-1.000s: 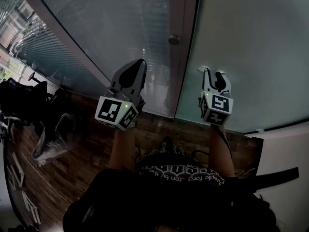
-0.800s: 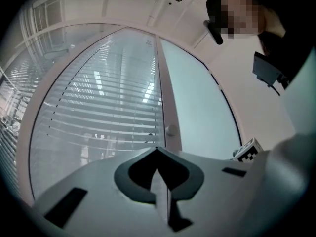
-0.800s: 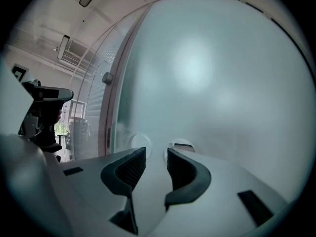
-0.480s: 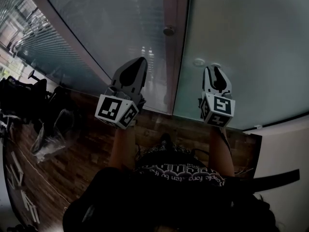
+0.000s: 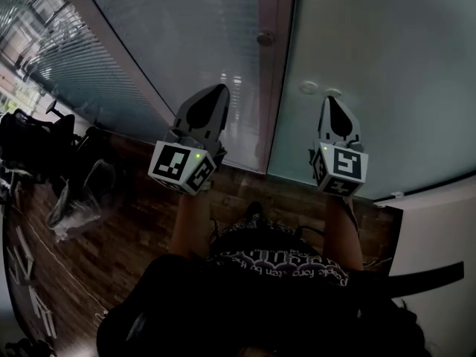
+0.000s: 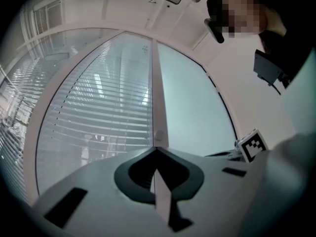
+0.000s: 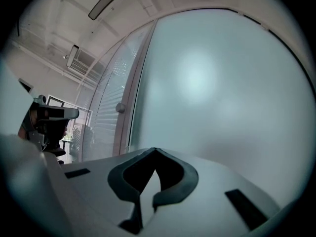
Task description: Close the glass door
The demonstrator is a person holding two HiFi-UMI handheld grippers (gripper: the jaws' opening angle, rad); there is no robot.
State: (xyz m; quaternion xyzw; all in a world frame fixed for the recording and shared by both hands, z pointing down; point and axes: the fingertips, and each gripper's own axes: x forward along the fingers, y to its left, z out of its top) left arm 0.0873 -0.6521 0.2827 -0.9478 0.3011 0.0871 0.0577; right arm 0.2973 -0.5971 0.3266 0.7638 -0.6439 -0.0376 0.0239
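Dim room with a wood floor [image 5: 141, 236] underfoot, seen from above. Closest in: a dark printed top [image 5: 275, 270] and two forearms [image 5: 192, 218] stretched forward, one tool in each hand.

Left tool [image 5: 216, 92] raised ahead at the left, jaws pressed together tip to tip, nothing pinched. Aimed toward the post [image 5: 277, 21] between the two panes and stopping short of it.

Right tool [image 5: 330, 101] out at the right, jaws just snapped together, likewise on nothing. Tip up close to the door [image 5: 387, 58], right by two small round fittings [image 5: 308, 88]; contact not readable.

Door: the frosted pane filling the right half ahead, spread across nearly all of the right gripper view. Left edge running down just beside the post. Gap or none along that edge not to be made out.

Round knob [image 5: 265, 39] on the post, beyond both tools. Left of the post, a clear pane [image 5: 178, 36] with slatted blinds behind.

Down at the far left on the floor, dark chairs [image 5: 33, 136] and a crumpled plastic bag [image 5: 74, 214]. White wall [image 5: 439, 236] at the lower right, beside the door's foot.
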